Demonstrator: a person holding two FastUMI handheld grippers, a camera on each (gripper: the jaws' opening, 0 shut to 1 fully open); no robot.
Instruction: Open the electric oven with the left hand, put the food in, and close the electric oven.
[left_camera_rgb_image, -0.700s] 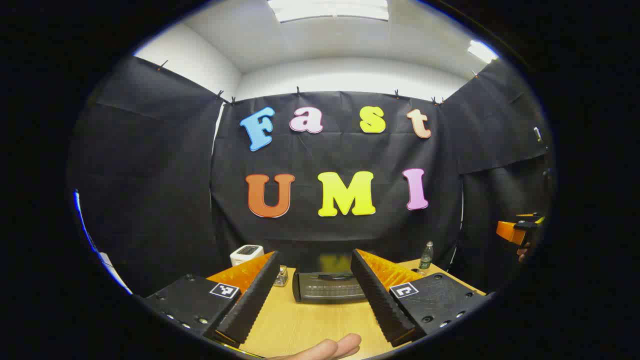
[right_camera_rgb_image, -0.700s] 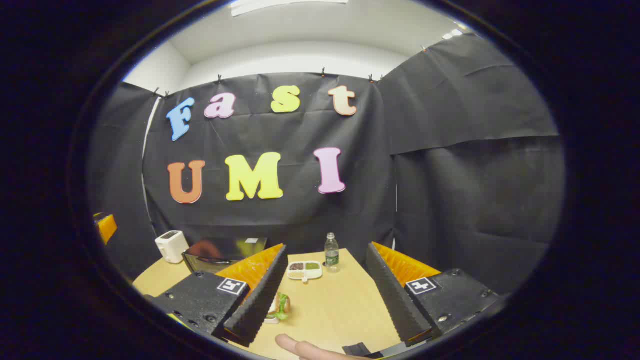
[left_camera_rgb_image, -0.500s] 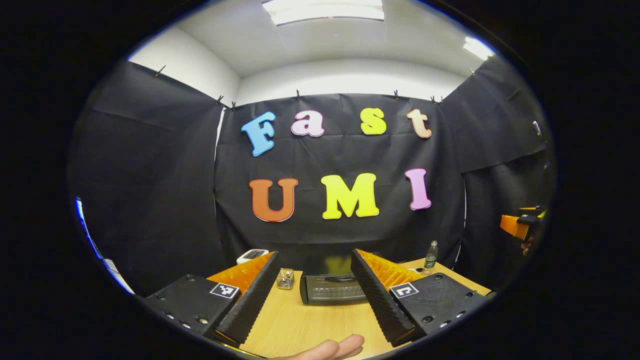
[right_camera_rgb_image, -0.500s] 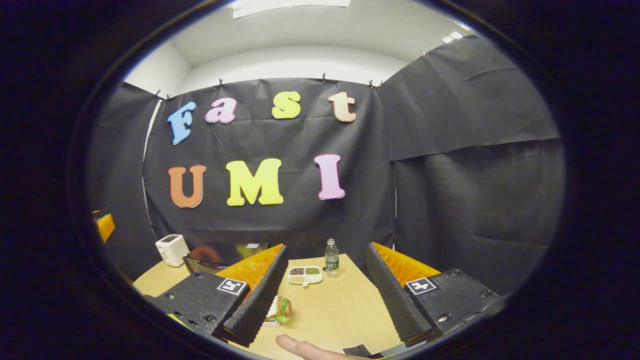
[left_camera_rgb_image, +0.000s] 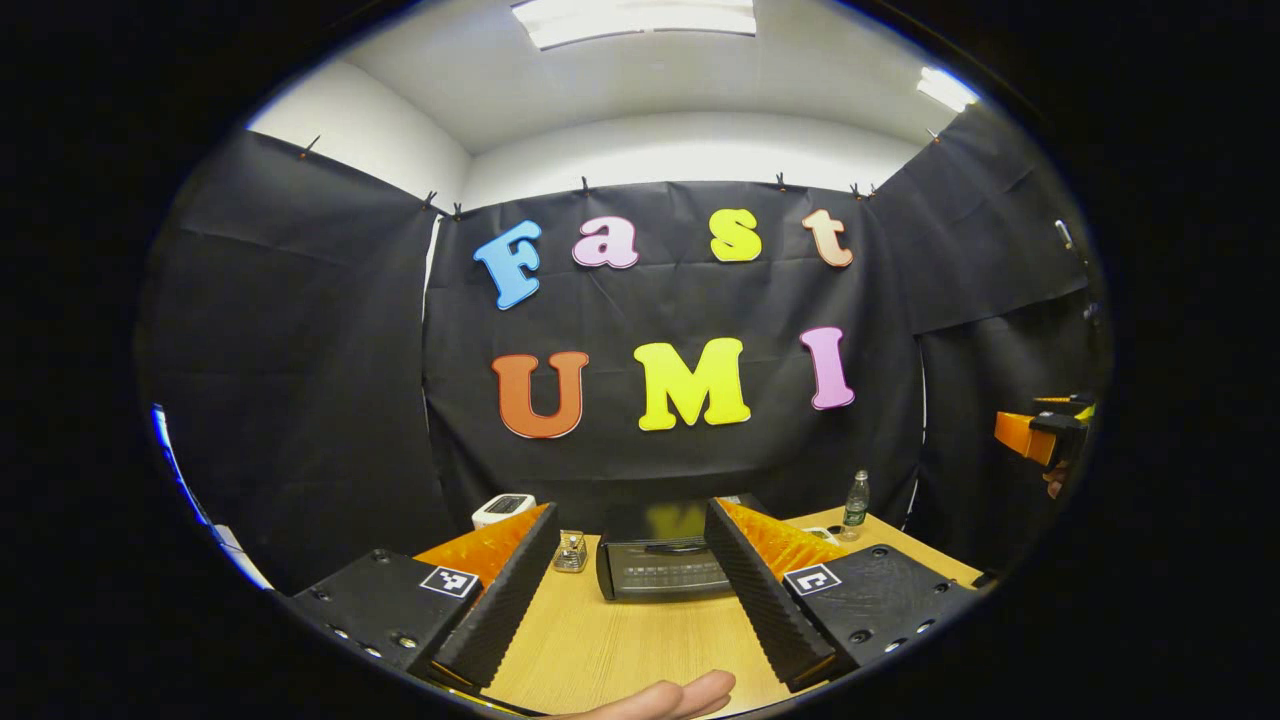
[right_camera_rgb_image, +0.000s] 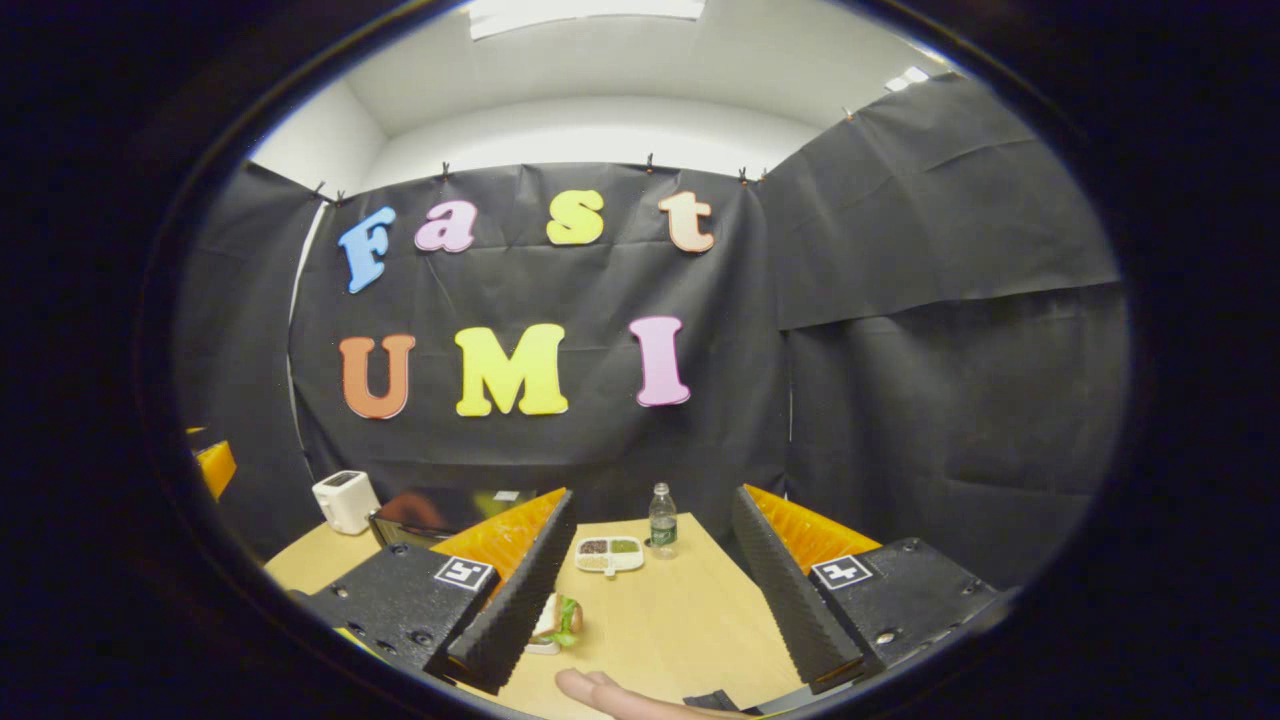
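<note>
Ahead, boxy black oven, shut.

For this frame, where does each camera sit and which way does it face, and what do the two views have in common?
Left gripper view: rides on the left gripper, held above the table's near edge, facing the closed electric oven at the back wall; its open fingers and a fingertip show below.
Right gripper view: rides on the right gripper, aimed farther right at the water bottle and divided dish; open fingers, the sandwich beside the left one.
Shared: oven, white toaster, bottle, table.
</note>
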